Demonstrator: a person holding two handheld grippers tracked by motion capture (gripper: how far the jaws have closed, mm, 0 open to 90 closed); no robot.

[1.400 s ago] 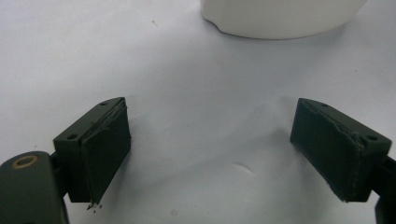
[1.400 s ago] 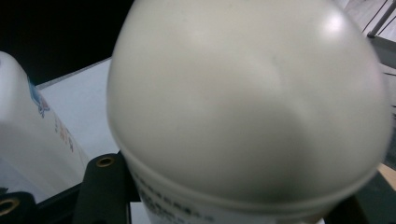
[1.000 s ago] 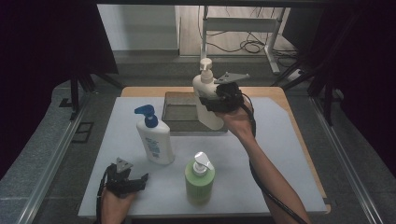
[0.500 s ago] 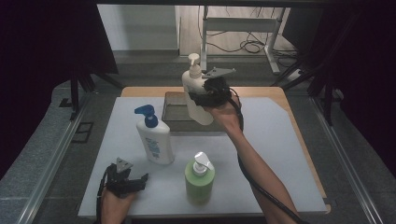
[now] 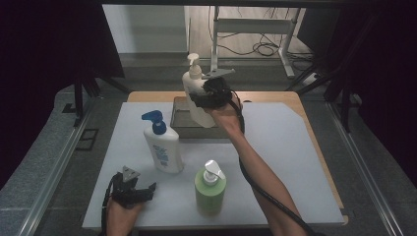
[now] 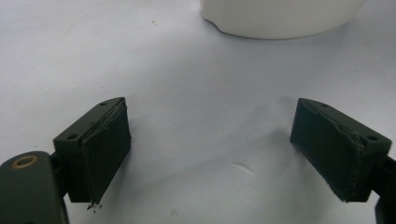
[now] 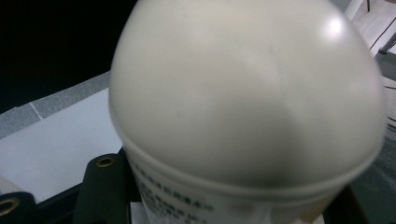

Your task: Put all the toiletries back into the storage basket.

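The right tool (image 5: 206,96) is clamped on the cream pump bottle (image 5: 195,91), held above the dark tray (image 5: 181,120). Keep the bottle upright and lower it squarely before release. The left tool (image 5: 134,189) rests apart, empty, on the bench (image 5: 295,162).

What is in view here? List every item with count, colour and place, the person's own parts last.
cream pump bottle: 1, cream-white, held up over the tray in the right tool.
white pump bottle: 1, white with blue pump, standing left of centre on the mat.
green pump bottle: 1, green with white pump, standing near the front edge.
tray: 1, dark grey, far middle of the mat.
mat: 1, white, covering the table.
left tool: 1, black, open, resting front left.
right tool: 1, black, gripping the cream pump bottle.
forearms: 2, entering from the bottom.
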